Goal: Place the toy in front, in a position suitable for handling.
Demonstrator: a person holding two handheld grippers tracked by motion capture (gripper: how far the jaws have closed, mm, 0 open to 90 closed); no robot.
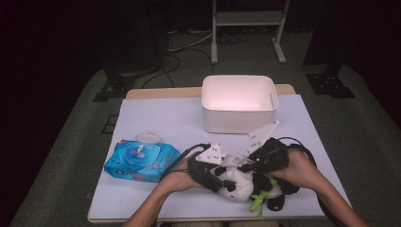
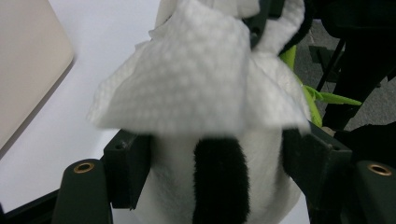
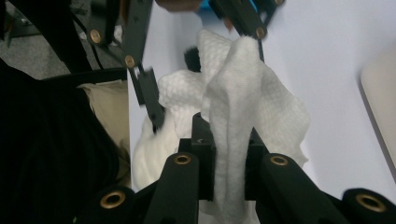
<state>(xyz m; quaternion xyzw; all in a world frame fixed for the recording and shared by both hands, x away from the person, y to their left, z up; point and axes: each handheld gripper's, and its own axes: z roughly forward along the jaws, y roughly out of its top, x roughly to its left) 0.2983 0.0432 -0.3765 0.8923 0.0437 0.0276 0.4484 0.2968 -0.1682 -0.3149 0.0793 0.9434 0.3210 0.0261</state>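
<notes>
Near the front edge of the white worktop [image 1: 156, 118], towards its right corner: a black-and-white plush panda [image 1: 246, 185], draped with a white wet wipe [image 2: 196, 74]. Left gripper [image 1: 218, 182] clamped on the panda's body, a jaw pressed to each flank. Right gripper [image 3: 227, 154] pinched shut on a fold of the wipe. Blue wipe pack [image 1: 141, 161] near the left edge; white bin [image 1: 239, 118] at the back edge.

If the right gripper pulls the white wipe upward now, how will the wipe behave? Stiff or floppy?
Probably floppy: the wipe folds and droops where the right gripper pinches it. It looks thin and light, so it should lift easily. It drapes over the panda toy, which the left gripper clamps, so it may drag slightly.
</notes>
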